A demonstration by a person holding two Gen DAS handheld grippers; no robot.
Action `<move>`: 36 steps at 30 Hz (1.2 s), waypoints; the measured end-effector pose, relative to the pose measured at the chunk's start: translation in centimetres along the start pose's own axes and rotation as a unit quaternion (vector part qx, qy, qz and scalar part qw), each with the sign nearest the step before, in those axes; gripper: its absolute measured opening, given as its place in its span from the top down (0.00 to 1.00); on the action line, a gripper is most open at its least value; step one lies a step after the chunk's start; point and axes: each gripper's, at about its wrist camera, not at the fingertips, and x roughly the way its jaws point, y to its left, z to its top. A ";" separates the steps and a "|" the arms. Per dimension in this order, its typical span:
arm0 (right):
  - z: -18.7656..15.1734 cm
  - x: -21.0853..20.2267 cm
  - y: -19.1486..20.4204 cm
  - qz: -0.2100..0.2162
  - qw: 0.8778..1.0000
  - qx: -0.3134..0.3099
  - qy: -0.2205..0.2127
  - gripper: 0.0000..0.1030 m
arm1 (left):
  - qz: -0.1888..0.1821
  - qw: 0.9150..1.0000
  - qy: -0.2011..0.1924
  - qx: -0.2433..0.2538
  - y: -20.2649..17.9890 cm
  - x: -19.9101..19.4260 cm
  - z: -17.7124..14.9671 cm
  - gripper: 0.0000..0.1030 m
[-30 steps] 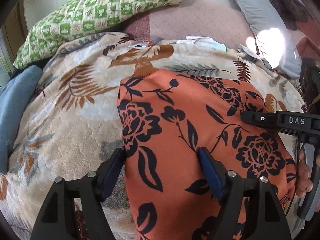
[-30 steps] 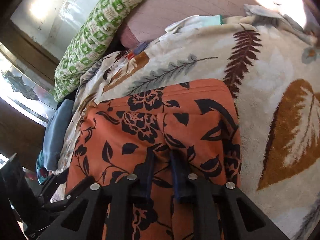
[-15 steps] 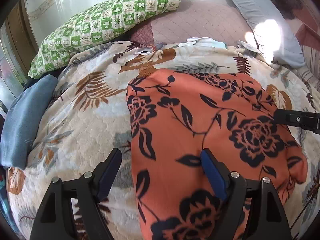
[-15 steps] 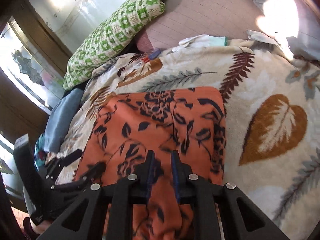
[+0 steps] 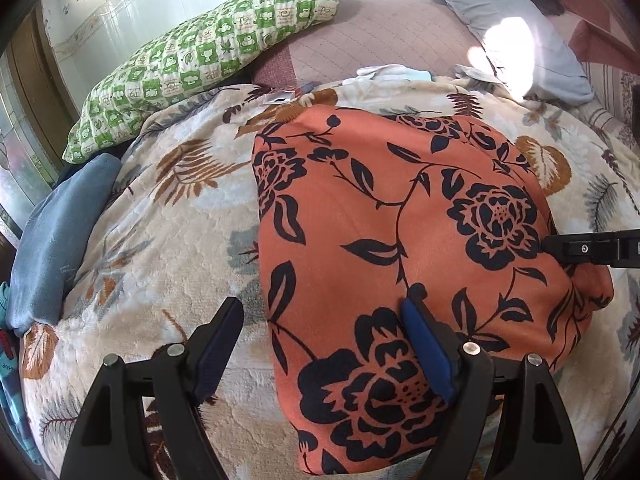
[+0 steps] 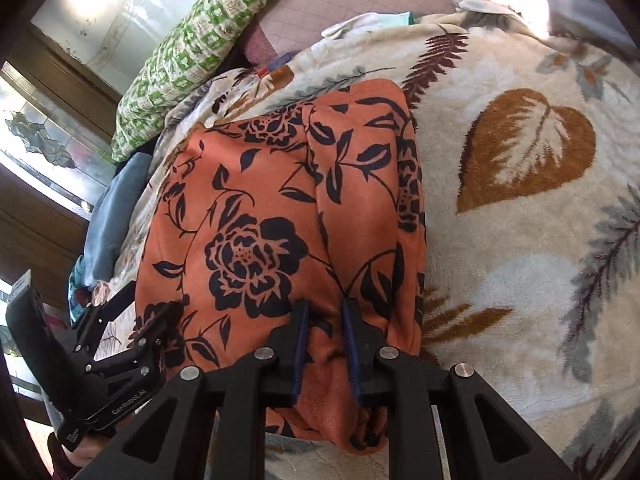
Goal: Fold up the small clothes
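Observation:
An orange garment with a black flower print (image 5: 400, 240) lies folded on a cream leaf-patterned blanket (image 5: 160, 240). My left gripper (image 5: 320, 336) is open, its jaws straddling the garment's near left edge, one finger on the blanket and one over the cloth. My right gripper (image 6: 324, 328) is shut on a bunched fold at the garment's (image 6: 256, 208) near edge. The right gripper's tip (image 5: 580, 248) shows at the garment's right side in the left wrist view. The left gripper also shows at lower left in the right wrist view (image 6: 152, 320).
A green checked pillow (image 5: 208, 52) lies at the far left of the bed. A blue cushion (image 5: 56, 236) sits at the left edge. Small pale clothes (image 5: 392, 72) lie behind the blanket on a pink quilt (image 5: 380, 28). A grey pillow (image 5: 500, 12) is far right.
Both grippers have drawn back toward me. The garment's near edge has come along with the right gripper and more of the cloth now lies in view. The left gripper stays open.

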 end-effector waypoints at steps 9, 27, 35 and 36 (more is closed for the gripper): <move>2.9 -2.2 2.8 -0.011 0.999 -0.044 -0.028 0.79 | -0.010 1.000 0.005 -0.001 0.3 0.5 0.4 0.19; 14.6 7.9 5.8 -0.081 0.997 -0.006 -0.005 0.79 | -0.033 0.999 0.001 0.000 1.0 0.8 0.3 0.18; 14.1 6.9 13.3 0.053 0.994 -0.092 0.003 0.79 | -0.044 0.999 -0.002 -0.008 1.2 0.8 0.0 0.18; 13.9 8.0 14.1 0.049 0.994 -0.099 0.017 0.79 | -0.043 0.999 -0.003 -0.007 1.2 0.8 0.0 0.18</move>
